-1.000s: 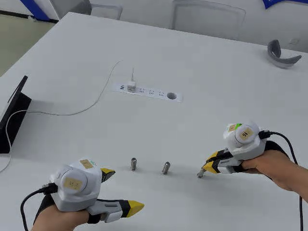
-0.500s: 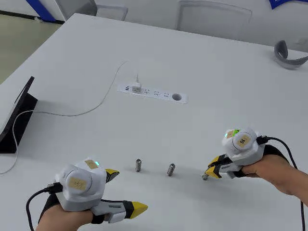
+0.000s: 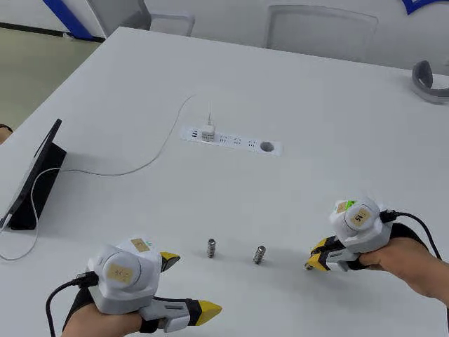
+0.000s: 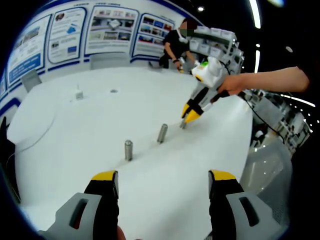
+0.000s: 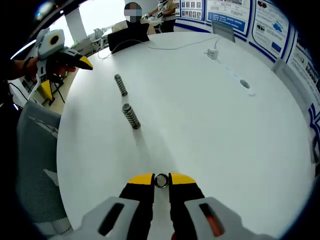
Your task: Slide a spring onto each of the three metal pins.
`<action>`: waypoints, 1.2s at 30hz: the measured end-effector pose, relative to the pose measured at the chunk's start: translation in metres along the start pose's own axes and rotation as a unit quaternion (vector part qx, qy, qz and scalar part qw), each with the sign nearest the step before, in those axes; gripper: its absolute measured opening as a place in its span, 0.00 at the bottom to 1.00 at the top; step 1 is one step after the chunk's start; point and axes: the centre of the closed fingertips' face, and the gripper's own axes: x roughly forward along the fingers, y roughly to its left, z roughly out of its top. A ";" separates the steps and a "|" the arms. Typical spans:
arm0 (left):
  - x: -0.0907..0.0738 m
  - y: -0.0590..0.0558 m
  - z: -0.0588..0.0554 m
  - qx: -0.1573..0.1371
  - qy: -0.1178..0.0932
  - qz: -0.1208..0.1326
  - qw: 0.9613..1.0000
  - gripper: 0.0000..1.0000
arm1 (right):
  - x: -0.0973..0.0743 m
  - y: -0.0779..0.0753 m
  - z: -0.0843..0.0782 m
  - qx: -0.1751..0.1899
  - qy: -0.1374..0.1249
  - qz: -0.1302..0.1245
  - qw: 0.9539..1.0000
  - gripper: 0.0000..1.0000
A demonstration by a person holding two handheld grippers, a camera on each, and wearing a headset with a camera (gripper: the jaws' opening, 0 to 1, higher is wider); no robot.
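Two upright metal pins, each wearing a spring, stand on the white table: a left pin and a middle pin. Right of them my right gripper is shut on a third spring, seen end-on as a ring between its yellow tips, low at the table surface. Whether a pin sits inside it I cannot tell. My left gripper hovers open near the front edge, short of the left pin, holding nothing.
A white power strip with a plug and a cable lies mid-table. A black stand sits at the left edge, a grey curved object at the far right. Chairs line the far side.
The head camera has shifted, so everything sits lower and further right in the picture. Relative to the pins, both grippers keep their places, the right one still on the spring.
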 end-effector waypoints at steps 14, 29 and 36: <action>0.002 -0.002 0.000 -0.002 0.000 -0.002 1.000 0.75 | 0.003 0.002 -0.003 0.006 -0.001 -0.002 1.000 0.18; 0.000 -0.002 -0.003 -0.004 0.001 -0.006 1.000 0.74 | -0.008 0.011 -0.015 0.037 -0.021 -0.022 0.999 0.36; 0.000 -0.001 -0.006 -0.010 0.000 -0.007 1.000 0.74 | -0.015 0.015 -0.026 0.073 -0.038 -0.038 0.996 0.44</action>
